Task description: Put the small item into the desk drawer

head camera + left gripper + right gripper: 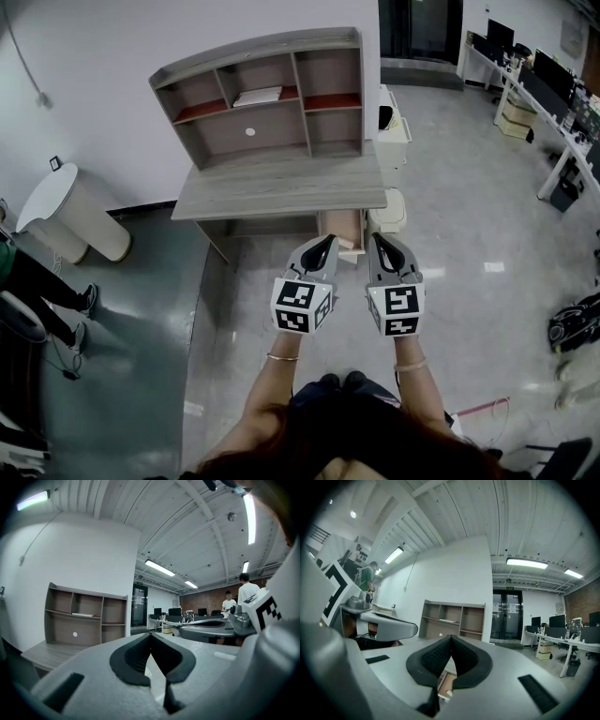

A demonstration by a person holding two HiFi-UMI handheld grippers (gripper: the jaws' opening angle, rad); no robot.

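The grey desk (281, 183) with its shelf unit stands against the wall ahead. Under its right end a drawer (342, 228) is pulled out, its wooden inside showing. My left gripper (323, 246) and right gripper (382, 244) are held side by side just in front of that drawer, both pointing level at it. The left gripper (150, 634) has its jaws together with nothing between them. So does the right gripper (451, 637). Below the right jaws the drawer (445, 681) shows, with a small white thing (448, 693) in it that I cannot identify.
A white pedestal cabinet (394, 131) stands right of the desk. A white round bin (70, 214) is at the left wall, with a person's legs (42, 286) near it. Office desks (548, 98) line the far right, and a dark bag (577, 323) lies on the floor.
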